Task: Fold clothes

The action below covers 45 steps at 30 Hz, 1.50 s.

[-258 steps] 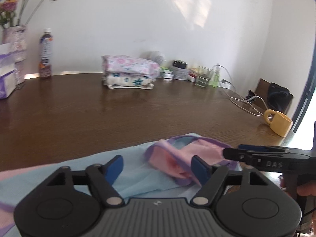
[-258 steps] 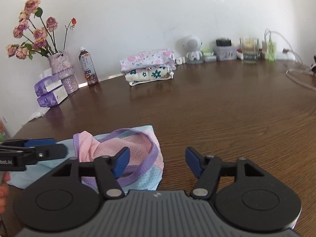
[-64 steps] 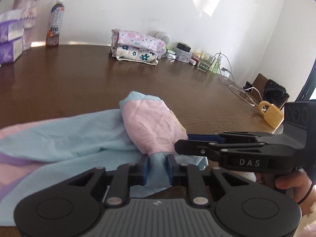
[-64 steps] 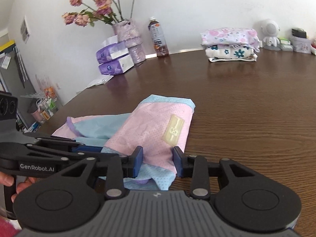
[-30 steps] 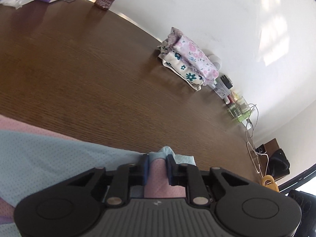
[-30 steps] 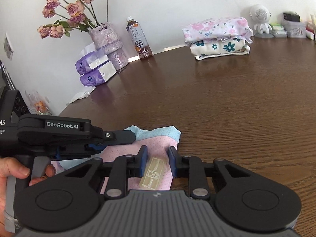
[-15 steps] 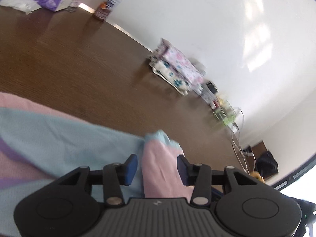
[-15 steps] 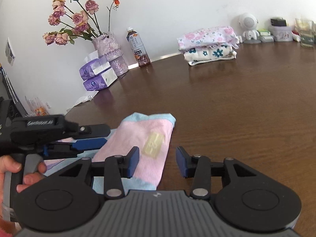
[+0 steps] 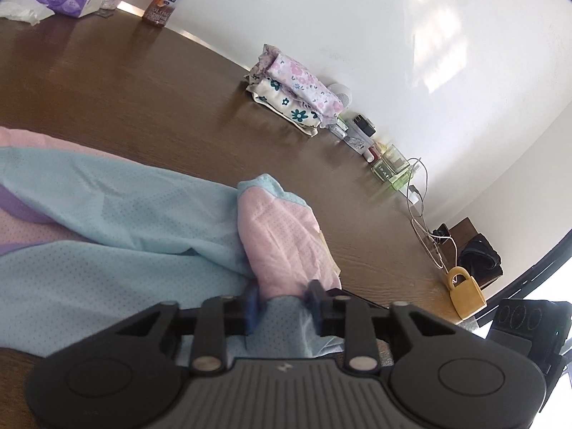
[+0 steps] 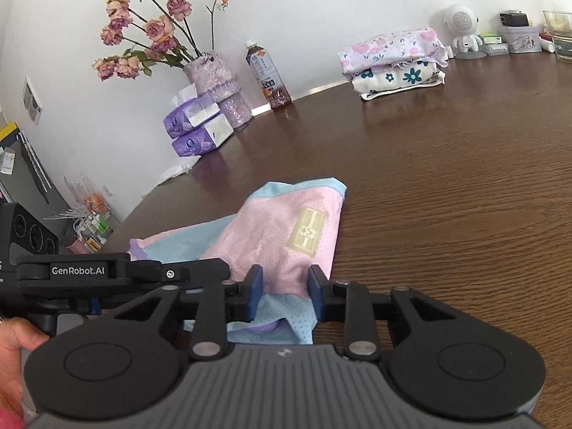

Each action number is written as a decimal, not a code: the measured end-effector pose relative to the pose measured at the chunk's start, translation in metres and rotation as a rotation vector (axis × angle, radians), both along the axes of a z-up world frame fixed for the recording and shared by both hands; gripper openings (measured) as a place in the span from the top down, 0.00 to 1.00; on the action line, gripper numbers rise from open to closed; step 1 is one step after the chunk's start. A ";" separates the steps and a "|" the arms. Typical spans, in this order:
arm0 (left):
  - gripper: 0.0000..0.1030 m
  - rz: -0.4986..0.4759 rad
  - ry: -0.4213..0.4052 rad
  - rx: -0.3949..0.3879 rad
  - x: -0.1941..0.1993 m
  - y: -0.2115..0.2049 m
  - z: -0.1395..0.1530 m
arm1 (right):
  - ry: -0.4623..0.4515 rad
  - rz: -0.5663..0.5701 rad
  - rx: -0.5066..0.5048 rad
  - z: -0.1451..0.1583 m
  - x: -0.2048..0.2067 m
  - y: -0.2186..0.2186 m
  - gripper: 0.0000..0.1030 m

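Both tongs sit at the near edge of a pink, light-blue and purple mesh garment (image 10: 286, 236) lying partly folded on the brown wooden counter (image 10: 447, 178). Left tongs (image 9: 284, 302) are released, pads straddling the pink fold with cloth between them. Right tongs (image 10: 284, 287) are likewise released astride the same hem. A folded floral stack (image 10: 393, 57) rests well apart by the wall.
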State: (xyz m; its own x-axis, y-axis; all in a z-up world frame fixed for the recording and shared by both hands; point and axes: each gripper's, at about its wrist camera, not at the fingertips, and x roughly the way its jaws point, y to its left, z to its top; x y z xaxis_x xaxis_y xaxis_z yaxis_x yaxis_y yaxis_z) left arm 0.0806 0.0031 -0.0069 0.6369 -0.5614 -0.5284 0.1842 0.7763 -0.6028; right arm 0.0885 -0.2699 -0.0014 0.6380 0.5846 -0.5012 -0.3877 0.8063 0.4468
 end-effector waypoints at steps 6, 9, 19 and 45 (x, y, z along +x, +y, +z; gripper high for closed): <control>0.60 -0.011 -0.026 0.027 -0.016 -0.002 0.006 | -0.008 -0.015 -0.006 0.006 -0.012 -0.009 0.70; 0.60 -0.017 -0.038 0.040 -0.024 -0.003 0.009 | 0.008 -0.010 0.009 0.004 -0.014 -0.011 0.67; 0.89 -0.074 -0.005 0.044 -0.021 -0.013 -0.006 | 0.021 0.013 0.019 -0.006 -0.015 -0.006 0.79; 0.76 -0.012 0.023 -0.018 0.006 0.001 -0.004 | 0.005 -0.043 0.053 -0.005 0.003 -0.008 0.65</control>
State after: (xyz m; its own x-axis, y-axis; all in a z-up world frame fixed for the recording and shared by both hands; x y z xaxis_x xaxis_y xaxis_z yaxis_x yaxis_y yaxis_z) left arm 0.0863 0.0045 -0.0106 0.6181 -0.5785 -0.5323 0.1791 0.7630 -0.6211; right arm 0.0917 -0.2775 -0.0063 0.6604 0.5828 -0.4735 -0.3508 0.7970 0.4916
